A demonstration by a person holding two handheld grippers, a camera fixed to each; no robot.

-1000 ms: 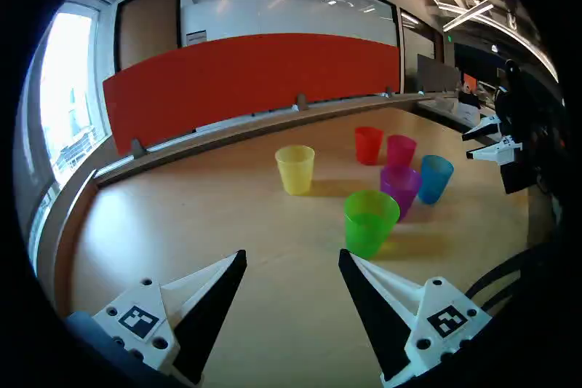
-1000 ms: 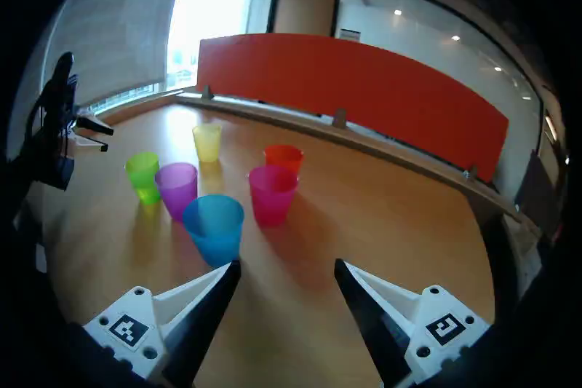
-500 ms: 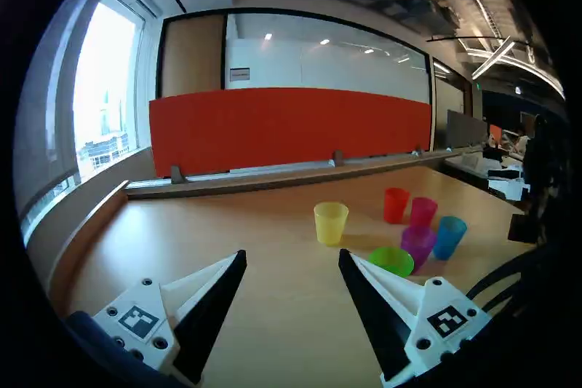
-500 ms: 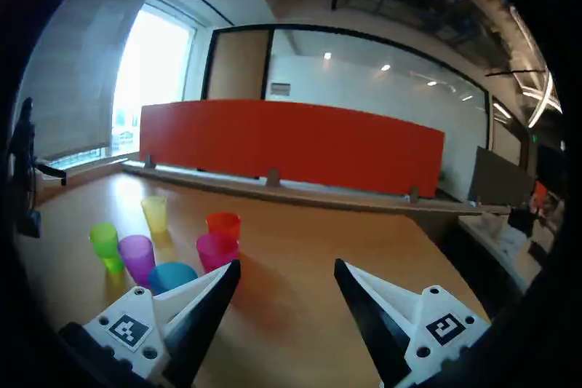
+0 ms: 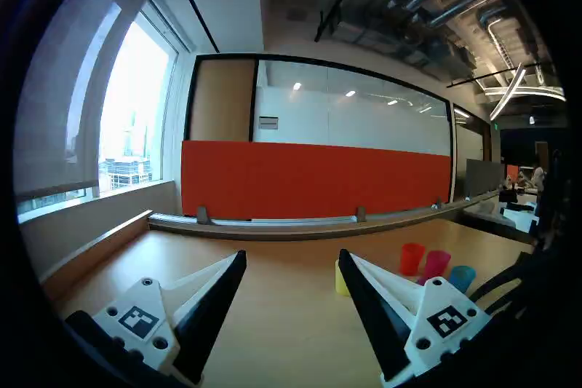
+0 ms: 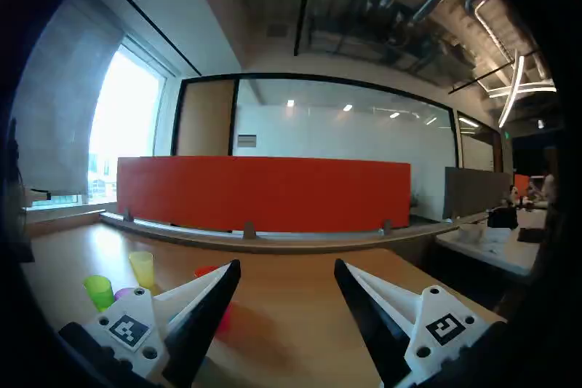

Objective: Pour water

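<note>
Yellow cup (image 6: 142, 268) is standing upright, lying left of right tongs (image 6: 287, 263), right of left tongs (image 5: 291, 253). Both are gaping, empty.

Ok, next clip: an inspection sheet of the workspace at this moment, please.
Surface: wooden table, pale top.
Job's things: yellow cup, green cup, red cup, pink cup, blue cup, all upright; water: nothing seen.
Clutter: nothing seen on this table.
Grippers: left gripper and right gripper open, holding nothing.
Cables: black cable beside the left gripper.
Surroundings: orange partition, window.
</note>
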